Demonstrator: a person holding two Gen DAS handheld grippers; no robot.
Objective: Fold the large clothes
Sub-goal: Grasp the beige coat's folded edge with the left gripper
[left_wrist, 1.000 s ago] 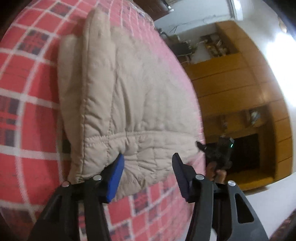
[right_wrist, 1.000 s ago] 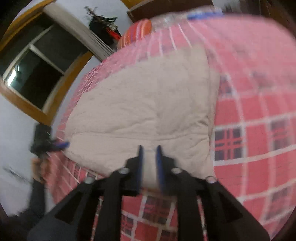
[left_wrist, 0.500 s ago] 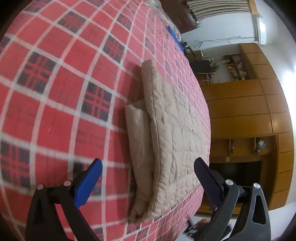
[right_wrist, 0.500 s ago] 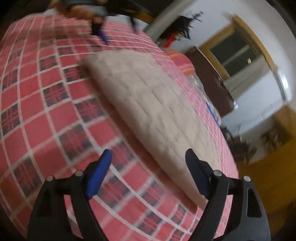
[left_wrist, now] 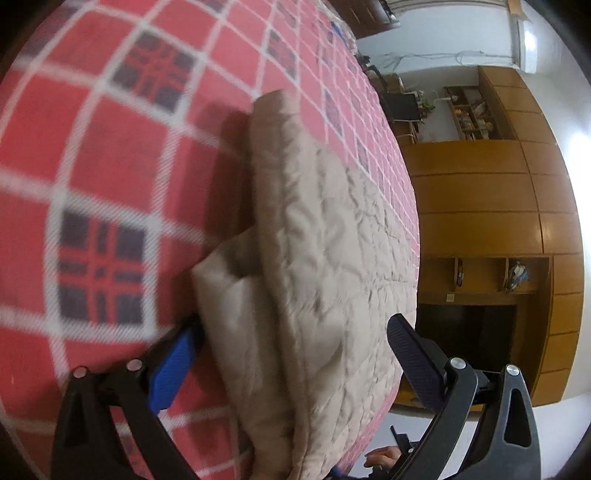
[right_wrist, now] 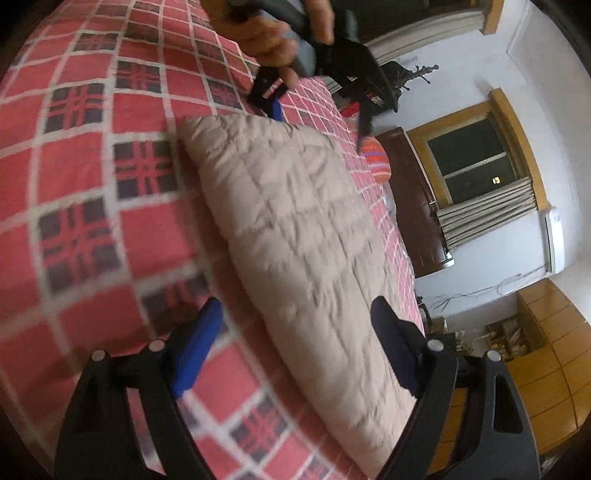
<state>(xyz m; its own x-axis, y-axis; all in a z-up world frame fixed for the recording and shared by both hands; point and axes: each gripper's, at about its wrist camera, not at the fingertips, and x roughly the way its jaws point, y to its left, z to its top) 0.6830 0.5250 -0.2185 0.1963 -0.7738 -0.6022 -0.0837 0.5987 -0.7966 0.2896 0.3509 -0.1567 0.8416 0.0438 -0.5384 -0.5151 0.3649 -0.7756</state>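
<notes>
Two grippers face one beige quilted padded garment [left_wrist: 325, 266], which lies folded into a thick slab on the red plaid bed cover [left_wrist: 96, 155]. The left gripper [left_wrist: 295, 358] has its jaws wide apart and straddles the garment's near end: the blue pad sits against the bed cover at the slab's left flank, the dark pad off its right edge. From there the garment's long axis runs straight away from the jaws, up the bed. The right gripper [right_wrist: 295, 343], jaws likewise spread and holding nothing, stands at the garment's opposite end, with the slab reaching away toward the left gripper and the hand [right_wrist: 273, 33] gripping it. Both ends look equally near their gripper, so the next fold likely brings end to end.
</notes>
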